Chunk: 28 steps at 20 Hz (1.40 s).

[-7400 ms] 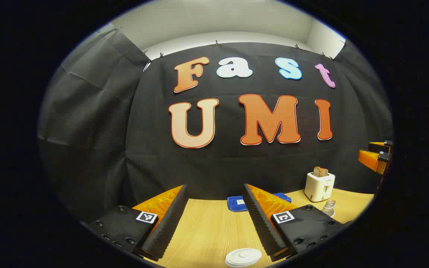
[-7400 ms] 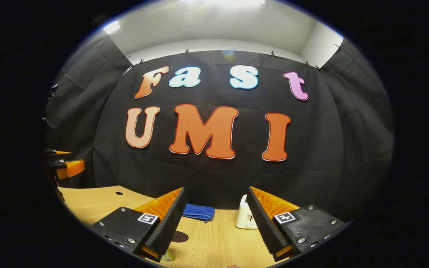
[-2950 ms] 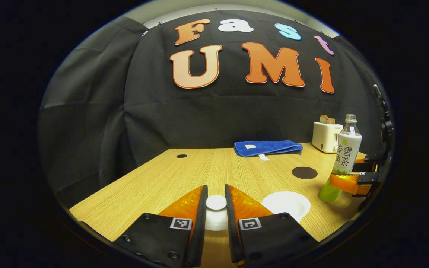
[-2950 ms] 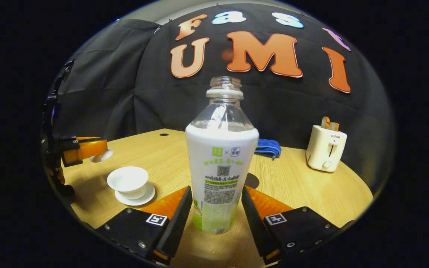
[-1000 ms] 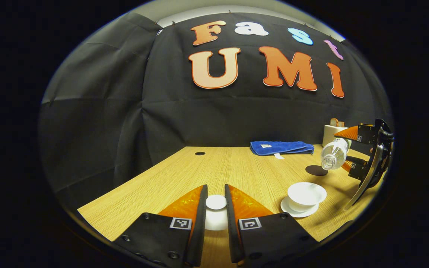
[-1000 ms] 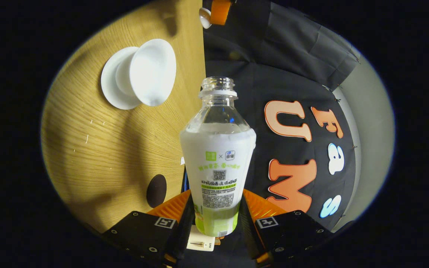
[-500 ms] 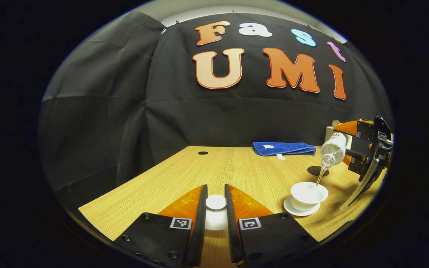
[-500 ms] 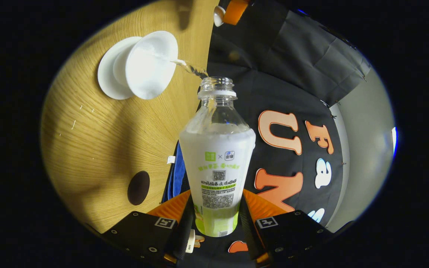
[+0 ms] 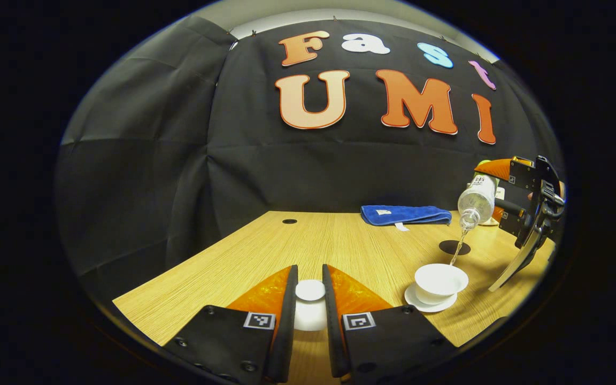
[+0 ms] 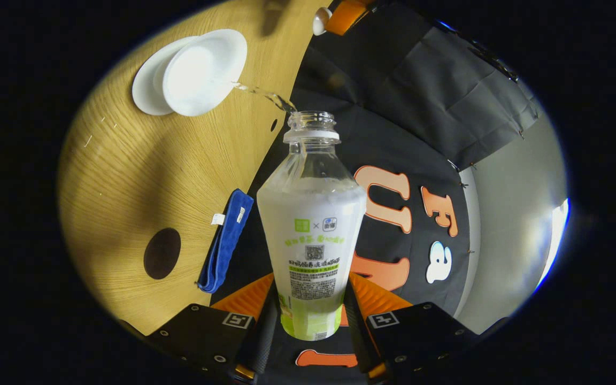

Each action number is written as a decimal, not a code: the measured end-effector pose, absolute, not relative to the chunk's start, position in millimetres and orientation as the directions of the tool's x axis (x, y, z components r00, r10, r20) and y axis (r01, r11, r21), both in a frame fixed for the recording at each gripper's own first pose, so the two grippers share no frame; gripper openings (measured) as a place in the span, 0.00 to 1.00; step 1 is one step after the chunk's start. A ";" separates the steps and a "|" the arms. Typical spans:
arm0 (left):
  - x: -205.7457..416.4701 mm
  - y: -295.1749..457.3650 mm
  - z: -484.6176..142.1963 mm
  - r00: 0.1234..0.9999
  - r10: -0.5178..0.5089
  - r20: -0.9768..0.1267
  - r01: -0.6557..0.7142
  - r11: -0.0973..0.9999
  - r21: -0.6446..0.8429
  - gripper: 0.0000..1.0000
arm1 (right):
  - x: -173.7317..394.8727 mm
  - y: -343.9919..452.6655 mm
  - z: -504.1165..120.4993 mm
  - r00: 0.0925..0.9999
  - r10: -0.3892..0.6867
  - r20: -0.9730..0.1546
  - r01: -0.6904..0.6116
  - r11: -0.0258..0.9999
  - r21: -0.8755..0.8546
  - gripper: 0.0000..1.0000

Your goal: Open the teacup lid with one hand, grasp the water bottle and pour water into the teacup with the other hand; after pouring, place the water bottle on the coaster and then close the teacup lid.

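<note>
While right gripper (image 10: pixel 308 315) clamps the tilted water bottle (image 10: pixel 312 224), stream hits white teacup (image 9: pixel 439 278); left gripper (image 9: pixel 310 299) pinches lid (image 9: pixel 310 290).

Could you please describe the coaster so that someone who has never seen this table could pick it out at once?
On the wooden table, look toward the far right part, between the folded blue cloth and the white teacup on its saucer. The coaster is the flat round disc lying there with nothing on it. It is dark brown, unlike the white crockery and blue cloth beside it.
</note>
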State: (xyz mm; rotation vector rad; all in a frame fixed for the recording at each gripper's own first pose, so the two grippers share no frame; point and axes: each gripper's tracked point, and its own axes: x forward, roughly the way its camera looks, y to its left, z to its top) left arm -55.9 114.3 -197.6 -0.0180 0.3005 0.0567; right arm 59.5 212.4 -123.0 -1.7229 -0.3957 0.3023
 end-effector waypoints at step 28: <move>-59.4 101.2 -194.0 0.953 0.025 -0.301 -0.033 0.999 -0.022 0.32 | 50.1 257.0 -129.9 0.781 0.620 0.079 0.361 -0.343 -0.867 0.64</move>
